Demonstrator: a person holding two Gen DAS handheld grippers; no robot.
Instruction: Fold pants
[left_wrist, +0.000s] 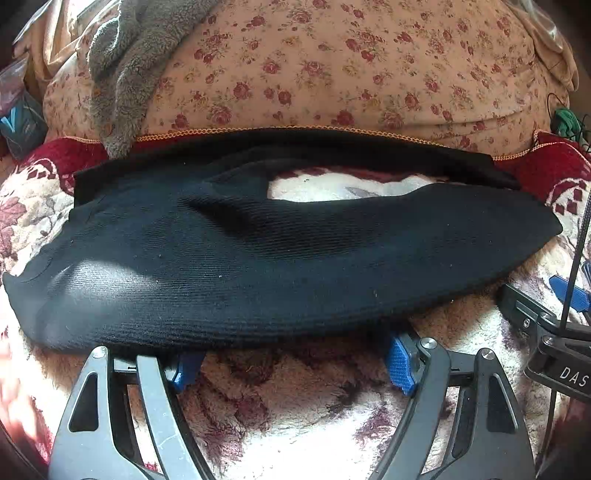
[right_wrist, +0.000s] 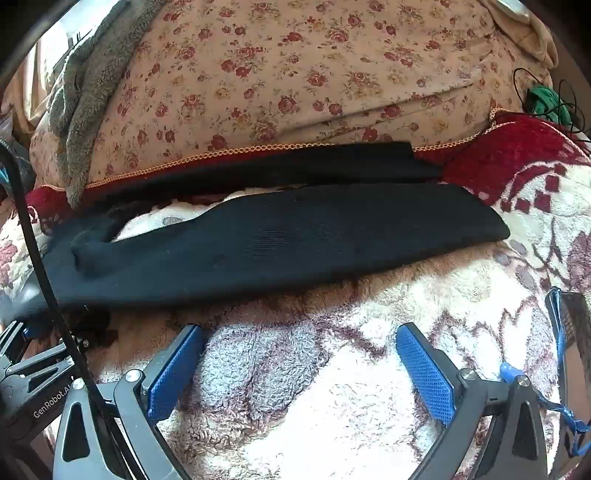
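Left wrist view: black pants (left_wrist: 258, 258) lay spread on the fleece blanket (left_wrist: 295, 406).
Left gripper (left_wrist: 291, 362): jaws released, at the waistband hem.
Right gripper (right_wrist: 299, 373): jaws released, empty.
Advice: pinch the near edge evenly before folding.

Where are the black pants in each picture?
Left wrist view: the black pants stretch across the middle, their near edge just above the open left gripper.
Right wrist view: the black pants lie across the middle, beyond the open right gripper.
Shared landmark: the grey fuzzy towel at upper left in both.
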